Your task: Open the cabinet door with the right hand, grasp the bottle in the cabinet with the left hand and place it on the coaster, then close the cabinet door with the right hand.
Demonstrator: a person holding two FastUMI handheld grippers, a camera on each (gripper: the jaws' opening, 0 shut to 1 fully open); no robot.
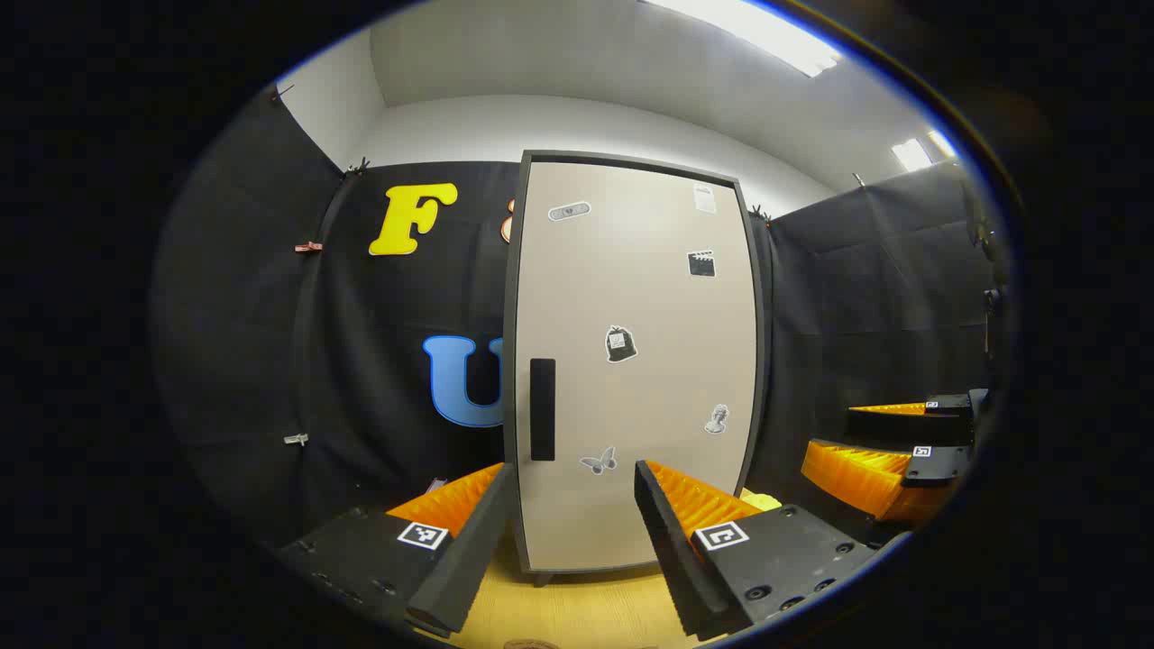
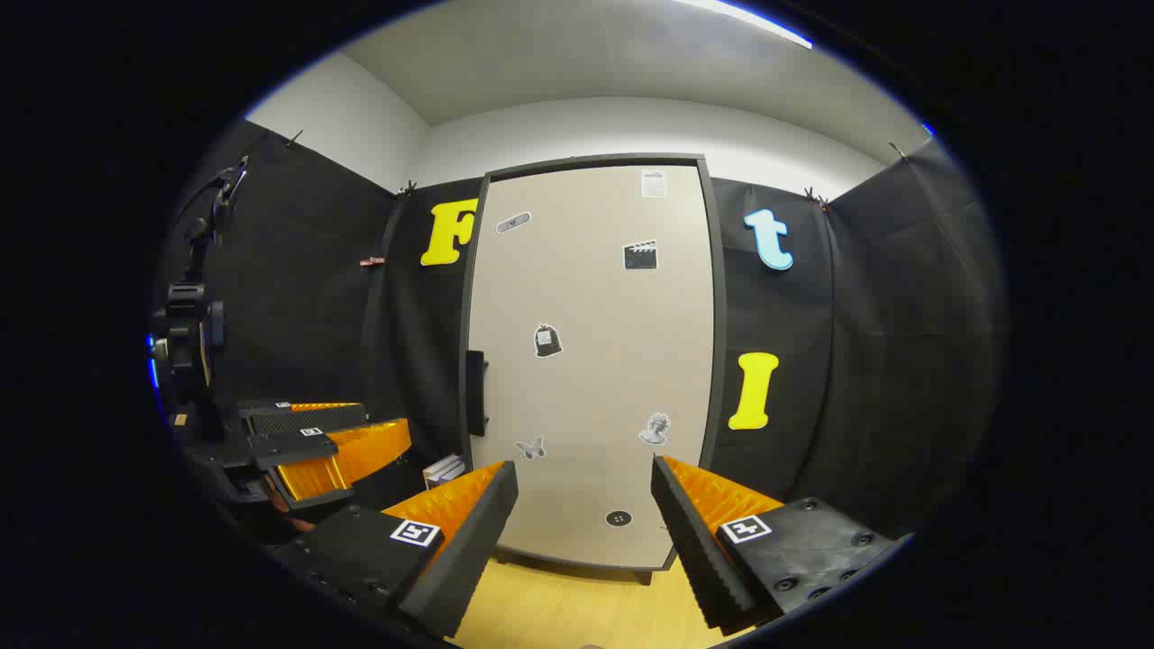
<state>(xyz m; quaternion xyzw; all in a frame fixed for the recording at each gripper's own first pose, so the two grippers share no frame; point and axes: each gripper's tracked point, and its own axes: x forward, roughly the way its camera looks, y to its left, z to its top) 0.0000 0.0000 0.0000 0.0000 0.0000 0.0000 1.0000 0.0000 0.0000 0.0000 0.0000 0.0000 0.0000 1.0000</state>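
The cabinet door (image 2: 590, 361) is closed. Both jaws gape wide, holding nothing. The right gripper (image 2: 581, 532) should hook the handle (image 2: 475, 392) (left edge) squarely.

Ribbed jaws, square tags, screws

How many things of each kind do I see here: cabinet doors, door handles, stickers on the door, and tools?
Cabinet door: 1
Door handle: 1
Stickers on the door: 7
Tools: 2, the left tool and the right tool, both open
Total: 11
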